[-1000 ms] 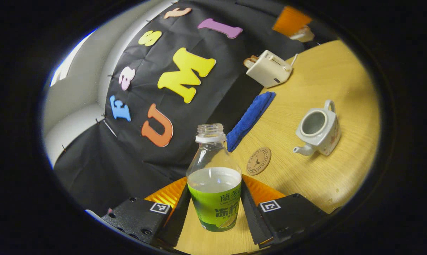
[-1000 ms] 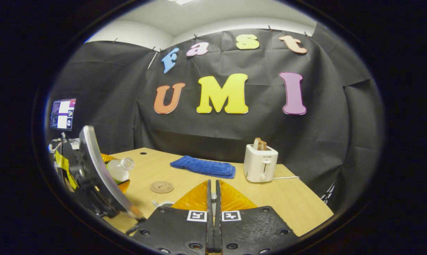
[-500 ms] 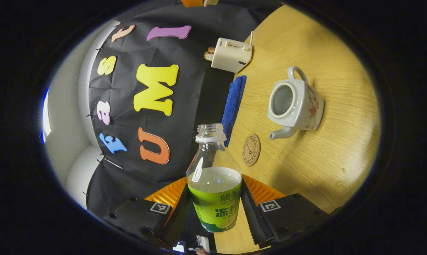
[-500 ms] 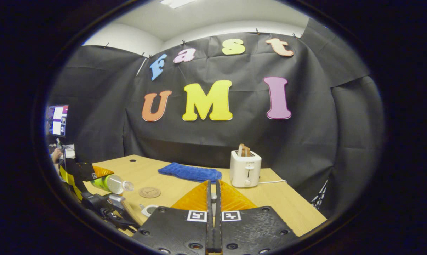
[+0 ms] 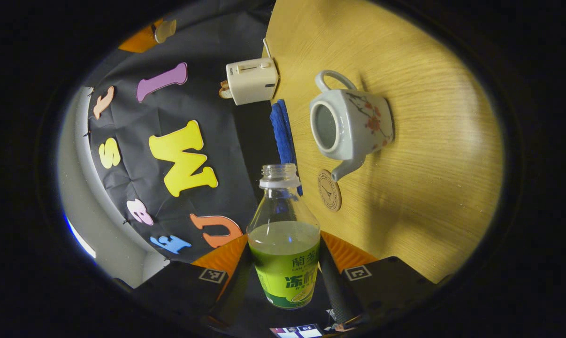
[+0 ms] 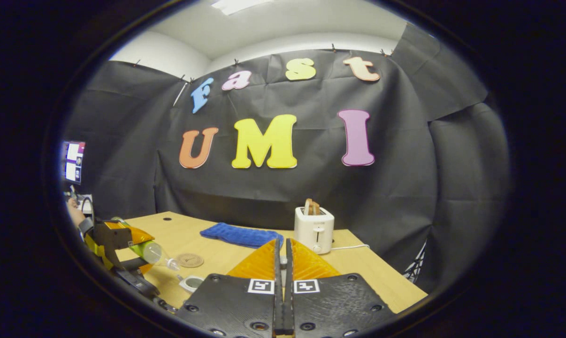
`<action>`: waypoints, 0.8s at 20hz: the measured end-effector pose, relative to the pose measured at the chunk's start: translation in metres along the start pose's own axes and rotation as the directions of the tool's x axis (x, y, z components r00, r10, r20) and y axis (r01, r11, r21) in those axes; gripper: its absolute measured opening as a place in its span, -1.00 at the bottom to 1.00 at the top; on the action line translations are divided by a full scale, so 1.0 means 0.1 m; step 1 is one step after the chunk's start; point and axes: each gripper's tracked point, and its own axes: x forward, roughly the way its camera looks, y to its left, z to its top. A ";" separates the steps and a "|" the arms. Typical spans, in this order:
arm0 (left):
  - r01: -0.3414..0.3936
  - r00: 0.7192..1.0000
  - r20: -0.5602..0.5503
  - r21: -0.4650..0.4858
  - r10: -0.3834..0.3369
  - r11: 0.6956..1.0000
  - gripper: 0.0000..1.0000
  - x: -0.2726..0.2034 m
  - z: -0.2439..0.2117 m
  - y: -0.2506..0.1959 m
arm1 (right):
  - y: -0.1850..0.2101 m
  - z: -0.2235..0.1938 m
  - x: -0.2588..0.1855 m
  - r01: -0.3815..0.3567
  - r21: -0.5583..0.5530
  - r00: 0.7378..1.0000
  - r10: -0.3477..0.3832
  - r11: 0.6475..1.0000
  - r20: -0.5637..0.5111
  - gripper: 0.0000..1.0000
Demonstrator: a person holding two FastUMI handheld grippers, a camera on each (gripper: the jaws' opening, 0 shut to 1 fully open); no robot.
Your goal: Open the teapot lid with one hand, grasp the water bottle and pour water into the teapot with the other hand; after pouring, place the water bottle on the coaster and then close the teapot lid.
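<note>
My left gripper (image 5: 284, 248) is shut on a clear water bottle (image 5: 283, 263) with a green label, uncapped and part full. In the right gripper view the bottle (image 6: 151, 251) leans steeply, mouth down toward the teapot (image 6: 189, 283). The white flowered teapot (image 5: 353, 124) stands lidless on the table, just beyond the bottle's mouth. A round cork coaster (image 5: 329, 190) lies by its spout. My right gripper (image 6: 281, 241) hangs above the table with its fingers together. In the left gripper view the white lid (image 5: 164, 29) sits at that gripper's fingers, far off.
A white toaster (image 5: 251, 80) with bread in it and a folded blue cloth (image 5: 283, 131) sit along the far edge of the wooden table (image 5: 428, 164). A monitor (image 6: 72, 162) and a hand (image 6: 75, 213) are at the left.
My left gripper has rolled further over, tipping the bottle more and bringing it nearer the teapot. The right gripper has drifted up and back a little, still shut.
</note>
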 end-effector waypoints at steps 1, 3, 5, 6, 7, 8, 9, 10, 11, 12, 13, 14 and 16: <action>0.007 1.000 -0.001 0.027 -0.007 1.000 0.53 0.00 0.03 0.00 | -0.02 0.02 -0.01 0.007 -0.005 1.000 -0.007 1.000 0.005 -0.99; 0.005 1.000 0.000 0.092 -0.005 0.996 0.53 0.00 0.08 0.03 | -0.04 0.03 -0.01 0.011 -0.010 1.000 -0.011 1.000 0.008 -0.98; 0.002 1.000 0.000 0.138 -0.002 0.990 0.53 -0.03 0.11 0.05 | -0.02 0.05 -0.03 0.002 0.000 1.000 -0.002 1.000 0.010 -0.99; 0.002 1.000 -0.006 0.150 -0.001 0.989 0.53 -0.03 0.12 0.07 | -0.02 0.06 -0.04 0.000 0.002 1.000 0.000 1.000 0.011 -0.99; 0.005 1.000 -0.005 0.164 -0.004 0.986 0.52 -0.03 0.15 0.06 | -0.02 0.07 -0.04 -0.001 0.000 1.000 0.001 1.000 0.013 -0.99; 0.015 1.000 -0.012 0.177 -0.013 0.984 0.52 -0.04 0.15 0.03 | -0.03 0.08 -0.05 -0.001 0.000 1.000 0.001 1.000 0.016 -0.99; 0.027 0.999 -0.023 0.192 -0.023 0.981 0.52 -0.04 0.15 0.00 | -0.04 0.09 -0.06 0.001 -0.002 1.000 -0.001 1.000 0.020 -0.99; 0.034 0.999 -0.028 0.212 -0.028 0.977 0.53 -0.03 0.17 0.01 | -0.06 0.09 -0.06 0.004 -0.003 1.000 -0.004 1.000 0.022 -0.99; 0.034 0.999 -0.031 0.230 -0.028 0.973 0.52 -0.02 0.18 0.05 | -0.08 0.11 -0.06 0.005 -0.002 1.000 -0.005 1.000 0.024 -0.99; 0.035 0.999 -0.032 0.244 -0.028 0.969 0.53 -0.02 0.19 0.08 | -0.09 0.11 -0.06 0.004 0.004 1.000 -0.004 1.000 0.024 -0.99; 0.028 0.999 -0.029 0.262 -0.021 0.965 0.53 -0.01 0.20 0.11 | -0.09 0.12 -0.07 0.003 0.011 1.000 -0.003 1.000 0.024 -0.99; 0.025 0.999 -0.035 0.279 -0.016 0.960 0.52 -0.02 0.19 0.14 | -0.12 0.11 -0.07 0.003 0.017 1.000 -0.004 1.000 0.024 -0.99; 0.026 0.999 -0.040 0.306 -0.015 0.952 0.53 -0.05 0.21 0.17 | -0.16 0.11 -0.07 0.009 0.024 1.000 -0.009 1.000 0.021 -0.99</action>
